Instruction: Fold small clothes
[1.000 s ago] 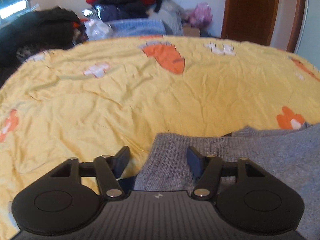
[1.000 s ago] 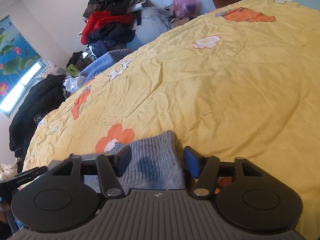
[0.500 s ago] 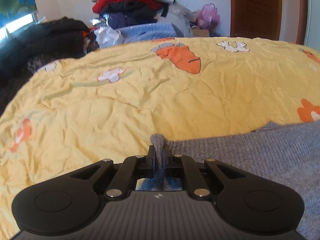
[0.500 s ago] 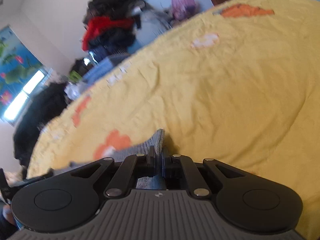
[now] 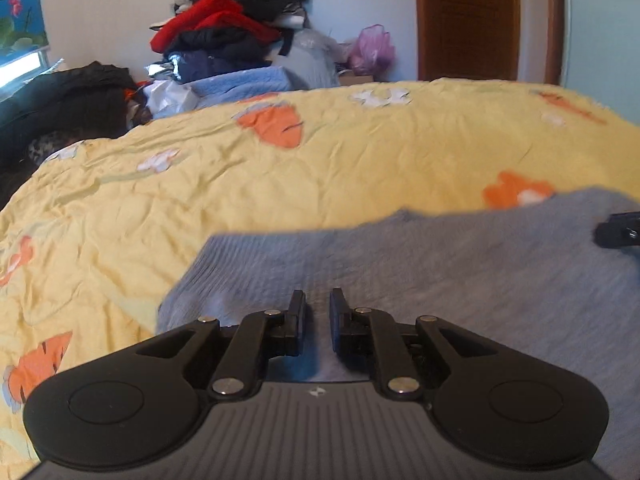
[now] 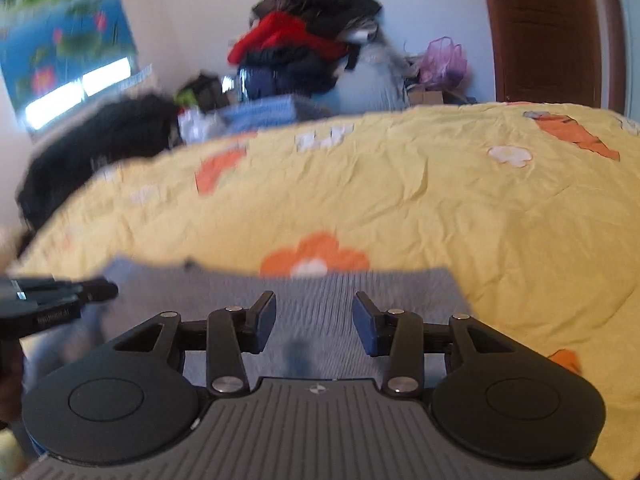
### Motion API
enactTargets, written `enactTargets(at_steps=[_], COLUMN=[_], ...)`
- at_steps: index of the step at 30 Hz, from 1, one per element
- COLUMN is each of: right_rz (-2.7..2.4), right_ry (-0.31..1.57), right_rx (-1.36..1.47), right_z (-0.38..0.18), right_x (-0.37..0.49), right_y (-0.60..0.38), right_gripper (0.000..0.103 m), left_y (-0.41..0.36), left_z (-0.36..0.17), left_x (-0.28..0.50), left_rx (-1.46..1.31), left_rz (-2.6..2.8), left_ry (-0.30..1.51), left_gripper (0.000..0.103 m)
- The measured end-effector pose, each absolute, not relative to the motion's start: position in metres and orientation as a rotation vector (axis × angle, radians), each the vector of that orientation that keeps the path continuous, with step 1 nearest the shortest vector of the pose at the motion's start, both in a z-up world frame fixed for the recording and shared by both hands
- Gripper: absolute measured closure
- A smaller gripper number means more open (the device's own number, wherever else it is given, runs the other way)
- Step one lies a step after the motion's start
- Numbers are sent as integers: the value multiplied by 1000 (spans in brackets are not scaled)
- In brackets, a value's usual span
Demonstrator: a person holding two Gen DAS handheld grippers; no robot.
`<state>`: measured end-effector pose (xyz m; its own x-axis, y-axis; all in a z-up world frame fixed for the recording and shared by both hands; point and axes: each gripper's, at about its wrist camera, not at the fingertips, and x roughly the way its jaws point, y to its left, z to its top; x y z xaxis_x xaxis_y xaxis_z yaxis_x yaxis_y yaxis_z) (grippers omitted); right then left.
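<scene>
Left wrist view first: my left gripper [image 5: 318, 312] hangs over the grey knit garment [image 5: 420, 264], fingers nearly together with a thin gap and no cloth pinched. That garment lies folded on the yellow bedspread [image 5: 280, 184], its far edge at twelve o'clock. At three o'clock the other tool's tip shows. Right wrist view: my right gripper [image 6: 315, 316] has just been opening, fingers apart, the knit below them but not clamped. I judge one fold just laid down; next I must find fresh edges and fold across.
</scene>
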<state>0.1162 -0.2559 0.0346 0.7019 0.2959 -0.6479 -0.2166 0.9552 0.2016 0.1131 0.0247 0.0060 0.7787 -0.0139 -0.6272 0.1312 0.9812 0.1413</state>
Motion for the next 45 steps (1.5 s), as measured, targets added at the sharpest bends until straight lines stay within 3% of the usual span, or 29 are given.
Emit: enactTargets(at_steps=[7, 9, 11, 13, 14, 17, 19, 28, 30, 32, 45], right_rz=[251, 198, 246, 262, 260, 214, 244, 264, 270, 257, 247], right_ry=[699, 701, 633, 590, 595, 694, 664, 659, 694, 741, 725], right_rx=[122, 114, 131, 140, 138, 131, 167, 145, 104, 78, 69], right_z=[26, 39, 54, 61, 59, 36, 22, 57, 49, 30, 29], right_x=[105, 93, 66, 41, 33, 31, 27, -16, -25, -26, -66], right_y=[-267, -263, -263, -264, -266, -276, -290, -268, -259, -256, -254], right_gripper=[55, 48, 48, 36, 35, 36, 35, 34, 32, 31, 25], left_y=[31, 30, 33, 33, 31, 40, 45, 37, 41, 44, 46], left_z=[7, 18, 31, 31, 24, 6, 5, 27, 10, 2, 11], left_x=[107, 94, 68, 49, 43, 31, 35, -18, -28, -41, -71], left_rx=[240, 209, 121, 78, 86, 96, 81, 1, -27, -7, 49], left_rz=[-16, -3, -66, -118, -132, -134, -143, -143, -138, -134, -125], left_ry=[649, 662, 647, 657, 675, 644, 638, 673, 743, 679, 713], left_gripper=[90, 90, 89, 88, 88, 86, 84, 81, 82, 82, 81])
